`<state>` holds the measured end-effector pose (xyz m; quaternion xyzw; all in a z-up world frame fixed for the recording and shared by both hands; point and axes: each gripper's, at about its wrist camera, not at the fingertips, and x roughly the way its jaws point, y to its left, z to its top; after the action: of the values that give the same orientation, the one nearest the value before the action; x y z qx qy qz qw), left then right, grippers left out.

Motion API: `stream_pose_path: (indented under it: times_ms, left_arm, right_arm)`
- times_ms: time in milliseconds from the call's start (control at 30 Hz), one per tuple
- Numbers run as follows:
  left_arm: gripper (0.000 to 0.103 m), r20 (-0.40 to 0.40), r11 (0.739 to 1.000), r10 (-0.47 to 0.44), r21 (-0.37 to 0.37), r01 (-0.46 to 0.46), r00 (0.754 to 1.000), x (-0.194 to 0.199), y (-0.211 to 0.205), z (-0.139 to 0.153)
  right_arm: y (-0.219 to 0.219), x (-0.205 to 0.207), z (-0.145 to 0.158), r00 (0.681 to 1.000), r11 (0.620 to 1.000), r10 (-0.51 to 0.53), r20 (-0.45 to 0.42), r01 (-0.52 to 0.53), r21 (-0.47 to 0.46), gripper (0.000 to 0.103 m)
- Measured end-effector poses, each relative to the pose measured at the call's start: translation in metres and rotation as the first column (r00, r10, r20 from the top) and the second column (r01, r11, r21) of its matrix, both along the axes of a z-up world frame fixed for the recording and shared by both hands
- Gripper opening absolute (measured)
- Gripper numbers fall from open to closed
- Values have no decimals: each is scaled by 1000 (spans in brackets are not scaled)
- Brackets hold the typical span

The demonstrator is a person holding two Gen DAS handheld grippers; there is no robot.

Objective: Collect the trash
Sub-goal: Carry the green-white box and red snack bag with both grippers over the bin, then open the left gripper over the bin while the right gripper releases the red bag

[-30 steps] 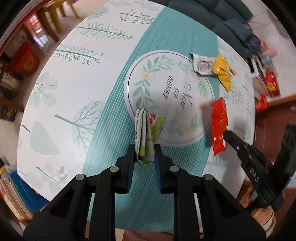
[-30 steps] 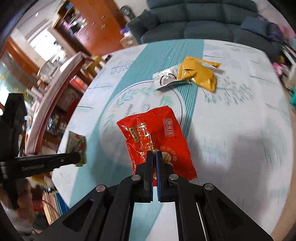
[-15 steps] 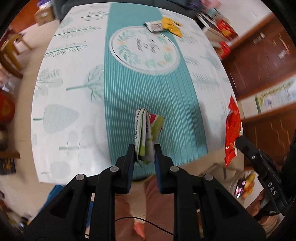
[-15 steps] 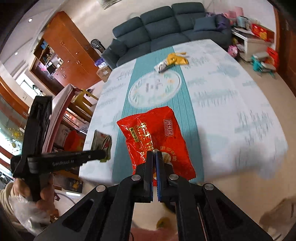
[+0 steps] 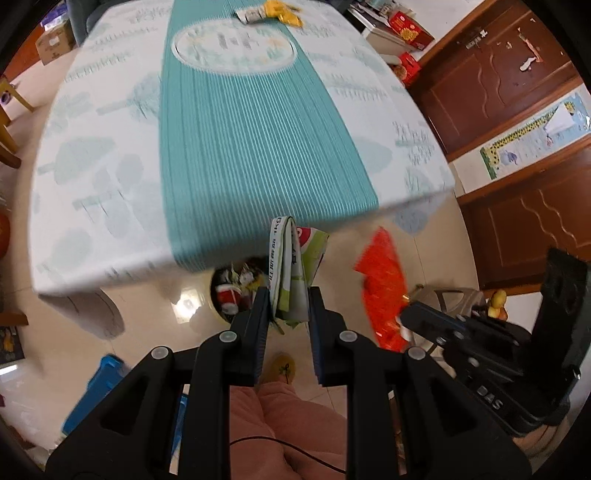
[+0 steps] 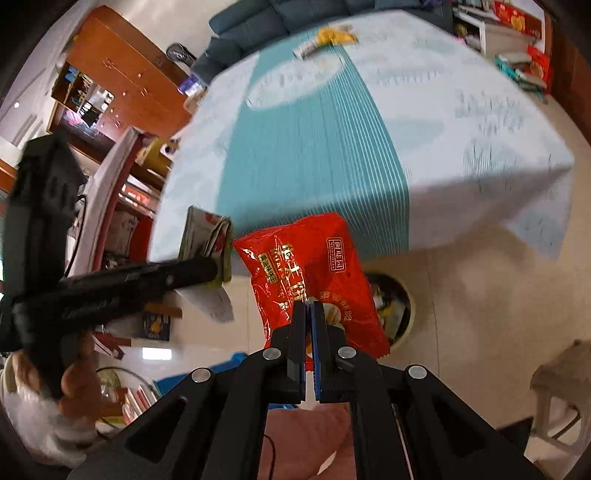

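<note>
Your left gripper's [image 5: 287,299] fingers [image 5: 260,314] are clamped on a folded green-and-white wrapper [image 5: 293,273], which stands up between the pads and sticks out past their tips. In this left wrist view the wrapper hangs just off the near edge of the table [image 5: 110,184], over pale floor, with a round trash bin [image 5: 236,290] full of scraps directly beyond and slightly left of the fingertips. To the right, your right gripper [image 5: 406,321] holds a red snack bag [image 5: 382,291], also out past the table edge and over bare floor. Far across the table a yellow packet [image 5: 284,9] and a silver wrapper [image 5: 251,14] lie touching each other. A brown wooden door [image 5: 498,85] closes off the right side; your pink-clad legs [image 5: 291,424] sit under the fingers. In the right wrist view, your right gripper's [image 6: 309,314] fingers [image 6: 297,332] are pressed together on the lower edge of the red snack bag [image 6: 314,266], which fans up and away from the tips. The bin [image 6: 395,310] shows behind the bag's right side, on the floor just short of the table edge [image 6: 480,192]. Your left gripper [image 6: 218,267] reaches in from the left with its wrapper [image 6: 203,236], near the bag but apart from it. Open floor spreads right toward a small stool [image 6: 557,387].
</note>
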<state>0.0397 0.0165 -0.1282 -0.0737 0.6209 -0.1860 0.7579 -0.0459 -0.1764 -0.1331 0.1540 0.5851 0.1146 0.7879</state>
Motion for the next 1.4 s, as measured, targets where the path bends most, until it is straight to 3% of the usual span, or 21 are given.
stream_pose_path:
  times_ms: [167, 267, 500, 667, 833, 933, 1000, 1200, 1400]
  left_arm:
    - [17, -64, 999, 0, 42, 3, 998, -34, -16, -63]
    - [17, -115, 997, 28, 70, -20, 993, -47, -22, -119]
    - [17, -144, 992, 69, 111, -53, 987, -46, -27, -233]
    - [19, -142, 989, 94, 123, -77, 985, -32, -36, -302]
    - [31, -122, 986, 108, 142, -90, 987, -15, -38, -341]
    - [44, -129, 982, 119, 160, -97, 984, -11, -36, -359]
    - [58, -133, 980, 126, 170, -103, 983, -11, -32, -366]
    - [62, -114, 973, 150, 194, -126, 982, -15, -22, -369]
    - [62, -70, 964, 180, 209, -162, 981, -19, -11, -346]
  right_arm:
    - [-13, -12, -93, 995, 999, -34, -97, 34, -2, 2]
    - [-17, -15, -147, 988, 999, -52, -145, 52, 1, 2]
    - [-15, -17, -275, 970, 994, -106, -218, 104, -21, 3]
    - [-11, 3, -335, 964, 992, -123, -237, 121, -24, 3]
    - [-3, 14, -369, 960, 992, -129, -248, 127, -23, 7]
    - [-4, 22, -379, 953, 990, -138, -268, 139, -17, 18]
    - [-5, 26, -384, 955, 990, -139, -263, 137, -23, 20]
    - [-8, 26, -387, 956, 992, -127, -263, 127, -17, 22]
    - [-13, 20, -359, 961, 992, -123, -249, 126, -3, 22]
